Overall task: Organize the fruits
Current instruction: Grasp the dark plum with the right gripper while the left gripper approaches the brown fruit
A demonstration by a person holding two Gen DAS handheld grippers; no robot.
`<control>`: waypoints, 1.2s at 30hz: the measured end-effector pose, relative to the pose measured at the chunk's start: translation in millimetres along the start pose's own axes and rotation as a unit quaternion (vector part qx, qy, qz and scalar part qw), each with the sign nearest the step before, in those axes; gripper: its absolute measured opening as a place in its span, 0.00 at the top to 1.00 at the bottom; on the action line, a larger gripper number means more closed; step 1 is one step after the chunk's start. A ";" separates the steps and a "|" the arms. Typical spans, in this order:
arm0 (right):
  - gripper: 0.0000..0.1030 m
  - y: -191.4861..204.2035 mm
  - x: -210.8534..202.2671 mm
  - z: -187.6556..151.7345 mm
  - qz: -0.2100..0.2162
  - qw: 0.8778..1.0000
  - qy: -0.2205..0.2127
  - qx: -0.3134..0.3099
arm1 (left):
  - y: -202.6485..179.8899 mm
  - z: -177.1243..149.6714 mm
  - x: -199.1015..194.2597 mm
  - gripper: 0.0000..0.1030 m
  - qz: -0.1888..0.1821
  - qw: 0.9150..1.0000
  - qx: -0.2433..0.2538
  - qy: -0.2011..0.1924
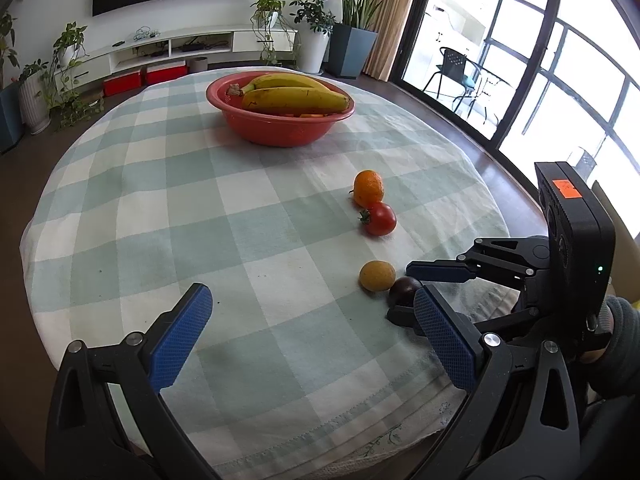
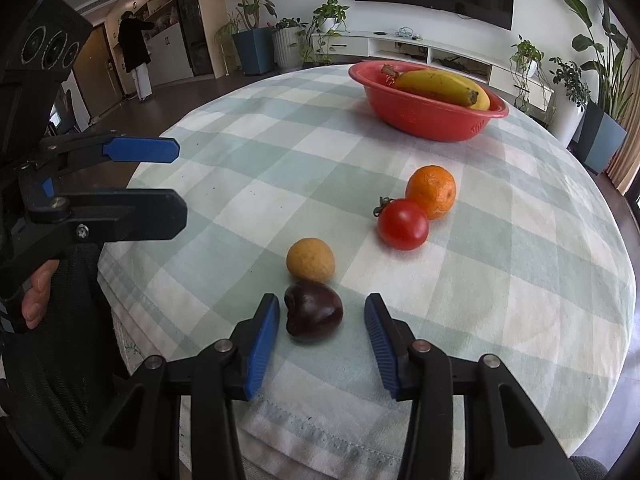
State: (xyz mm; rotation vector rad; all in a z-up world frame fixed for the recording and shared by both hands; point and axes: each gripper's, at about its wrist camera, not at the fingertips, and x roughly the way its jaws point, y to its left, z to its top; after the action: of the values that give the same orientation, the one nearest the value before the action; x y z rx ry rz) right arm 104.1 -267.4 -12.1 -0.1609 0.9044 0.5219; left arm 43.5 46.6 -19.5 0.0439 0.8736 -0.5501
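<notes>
A red bowl (image 1: 280, 128) (image 2: 432, 120) with bananas (image 1: 296, 98) (image 2: 440, 84) stands at the far side of the checked tablecloth. An orange (image 1: 368, 188) (image 2: 432, 190), a tomato (image 1: 379, 219) (image 2: 403, 224), a small yellow fruit (image 1: 377, 276) (image 2: 310, 260) and a dark purple fruit (image 1: 403, 290) (image 2: 314, 309) lie on the cloth. My right gripper (image 2: 322, 312) (image 1: 408, 292) is open, its jaws on either side of the dark fruit, the left pad close to it. My left gripper (image 1: 312, 312) (image 2: 176, 180) is open and empty above the near cloth.
The round table's edge (image 1: 280, 468) is close below the grippers. Potted plants (image 1: 348, 40), a TV cabinet (image 1: 180, 46) and glass doors (image 1: 540, 80) ring the room. A person (image 2: 134, 64) stands far off in the right wrist view.
</notes>
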 end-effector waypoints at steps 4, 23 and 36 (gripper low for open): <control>0.61 -0.5 0.3 0.0 0.000 1.000 0.001 -0.001 | -1.6 -0.1 0.2 0.01 -0.001 1.000 -0.001 0.001; 0.70 -31.8 -20.7 -0.5 -0.014 0.998 -0.002 0.055 | -39.8 13.9 34.1 0.01 -0.005 0.990 0.129 0.055; 0.70 -45.0 -21.8 -2.6 -0.018 0.997 -0.003 0.075 | -67.1 17.9 87.5 0.43 -0.023 0.974 0.189 0.119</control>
State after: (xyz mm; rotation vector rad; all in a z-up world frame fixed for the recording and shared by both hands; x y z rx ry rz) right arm 113.6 -315.1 -0.3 -0.0383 0.9300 0.4192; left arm 69.3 -54.2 -60.1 0.4459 0.9945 -0.7594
